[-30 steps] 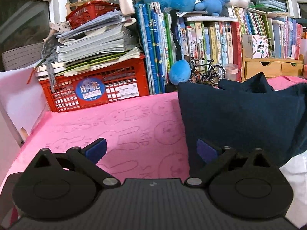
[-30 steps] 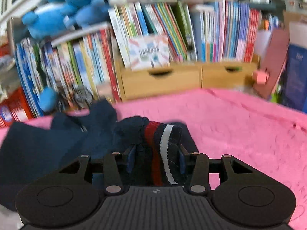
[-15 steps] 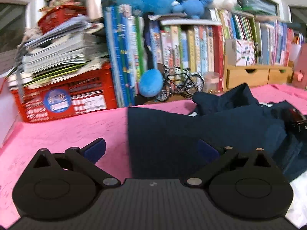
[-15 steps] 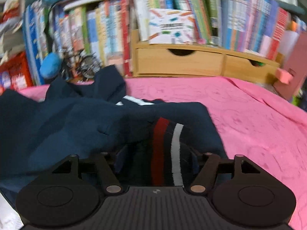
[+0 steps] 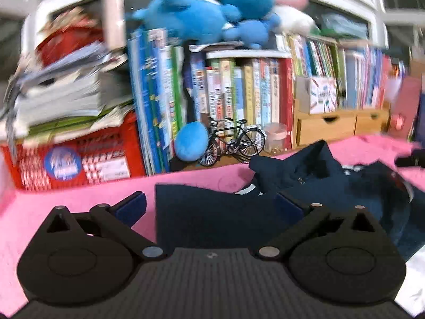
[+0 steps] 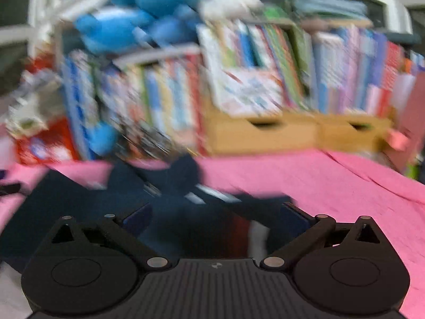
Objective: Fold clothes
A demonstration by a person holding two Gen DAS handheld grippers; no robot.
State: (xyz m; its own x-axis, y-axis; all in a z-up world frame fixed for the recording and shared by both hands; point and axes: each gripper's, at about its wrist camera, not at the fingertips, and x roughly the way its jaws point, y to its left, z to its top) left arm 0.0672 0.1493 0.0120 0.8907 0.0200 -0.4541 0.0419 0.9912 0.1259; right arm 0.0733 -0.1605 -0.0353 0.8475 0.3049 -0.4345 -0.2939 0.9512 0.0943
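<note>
A navy garment (image 5: pixel 212 215) with a red and white striped cuff lies crumpled on the pink cloth (image 5: pixel 79 199). My left gripper (image 5: pixel 209 207) is open above the garment's left part, holding nothing. In the blurred right wrist view the garment (image 6: pixel 79 207) spreads to the left, and the striped cuff (image 6: pixel 249 234) lies between the wide jaws of my right gripper (image 6: pixel 215 220), which is open. The right gripper's black tip (image 5: pixel 409 159) shows at the right edge of the left wrist view.
At the back stand a red crate (image 5: pixel 74 156) piled with papers, rows of books (image 5: pixel 233 101), a model bicycle (image 5: pixel 233 141), blue plush toys (image 5: pixel 212 8) and wooden drawers (image 6: pixel 292 133). A pink box (image 6: pixel 398 138) sits at the right.
My right gripper has opened and let go of the striped cuff, and is moving fast. My left gripper has swung right over the garment, still open.
</note>
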